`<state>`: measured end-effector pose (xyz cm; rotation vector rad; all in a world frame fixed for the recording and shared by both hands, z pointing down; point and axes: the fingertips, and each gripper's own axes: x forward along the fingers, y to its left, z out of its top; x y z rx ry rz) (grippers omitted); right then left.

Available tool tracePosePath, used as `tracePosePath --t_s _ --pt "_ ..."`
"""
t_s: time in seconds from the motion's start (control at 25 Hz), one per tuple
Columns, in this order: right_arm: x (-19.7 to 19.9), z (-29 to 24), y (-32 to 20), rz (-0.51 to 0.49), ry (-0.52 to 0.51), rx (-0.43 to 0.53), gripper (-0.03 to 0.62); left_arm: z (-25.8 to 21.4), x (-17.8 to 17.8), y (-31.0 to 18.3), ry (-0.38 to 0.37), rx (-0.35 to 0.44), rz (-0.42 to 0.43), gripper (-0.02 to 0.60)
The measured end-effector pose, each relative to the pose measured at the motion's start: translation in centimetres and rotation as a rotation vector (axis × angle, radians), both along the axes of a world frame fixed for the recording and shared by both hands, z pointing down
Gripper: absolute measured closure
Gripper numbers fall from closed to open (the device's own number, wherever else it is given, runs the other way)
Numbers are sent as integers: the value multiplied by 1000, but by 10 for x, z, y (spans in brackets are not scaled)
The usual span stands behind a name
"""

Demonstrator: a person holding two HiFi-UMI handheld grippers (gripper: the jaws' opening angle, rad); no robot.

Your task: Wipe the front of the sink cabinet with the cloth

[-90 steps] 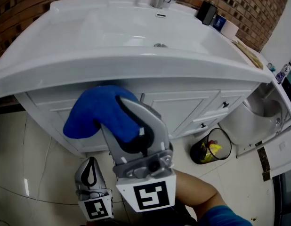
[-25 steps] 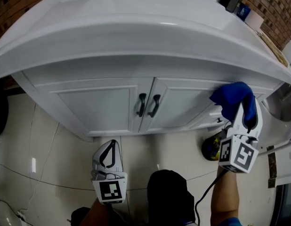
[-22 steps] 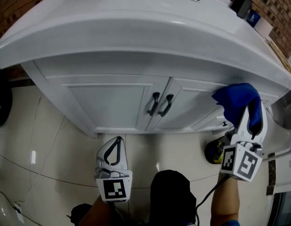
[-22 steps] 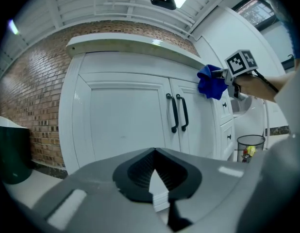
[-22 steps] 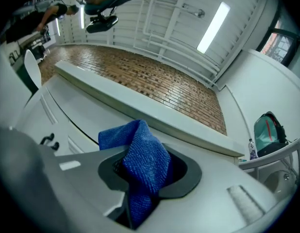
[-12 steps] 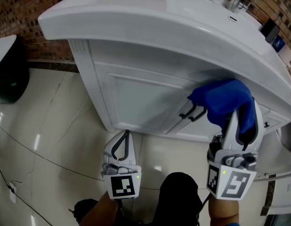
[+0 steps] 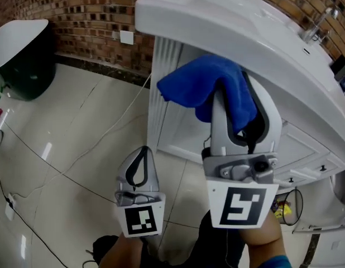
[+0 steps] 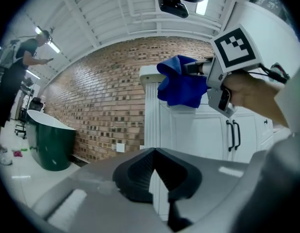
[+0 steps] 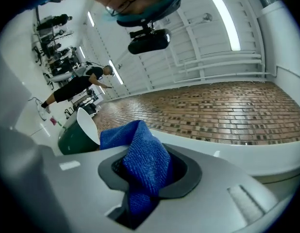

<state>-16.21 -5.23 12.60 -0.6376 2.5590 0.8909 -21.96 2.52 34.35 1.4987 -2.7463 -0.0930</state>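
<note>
The blue cloth (image 7: 203, 85) is held by the right gripper (image 7: 239, 124). In the right gripper view the jaws are seen shut tight on the cloth (image 9: 135, 149). It is pinched in the middle. One bunch of it sticks up past the tips, and the rest hangs down between the jaws.

In the head view the cloth is held up high, just under the rim of the white sink (image 7: 228, 15). It is at the top left corner of the sink cabinet (image 7: 172, 133). In the left gripper view the cloth (image 8: 181, 81) is seen right at that corner, beside the ribbed post at the cabinet's edge. It cannot be told whether the cloth is pressed on the cabinet front or is only just in front of it.

The left gripper (image 7: 142, 154) is held low, below and to the left of the right one, over the tiled floor (image 7: 66, 133). Its jaws are shut, tip against tip, and nothing is held between them. It is well apart from the cloth and the cabinet.

Two black door handles (image 8: 232, 135) are seen on the cabinet doors, to the right of the cloth. A brick wall (image 7: 77, 10) is seen behind the cabinet. A green bin (image 7: 22, 66) with a white lid is set on the floor near that wall, far from both grippers.
</note>
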Motion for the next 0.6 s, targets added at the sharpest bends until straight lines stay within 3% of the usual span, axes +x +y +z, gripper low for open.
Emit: tracePosePath --t_s 0.2,0.44,0.6 --pt "-48 42 10 9 122 13 487 -2 -25 23 30 12 -62 575" --pt "-69 131 -3 51 316 -43 487 -2 -46 41 54 4 -117 575" --pt "-76 190 -10 75 405 -58 487 -2 -43 34 63 12 -102 575"
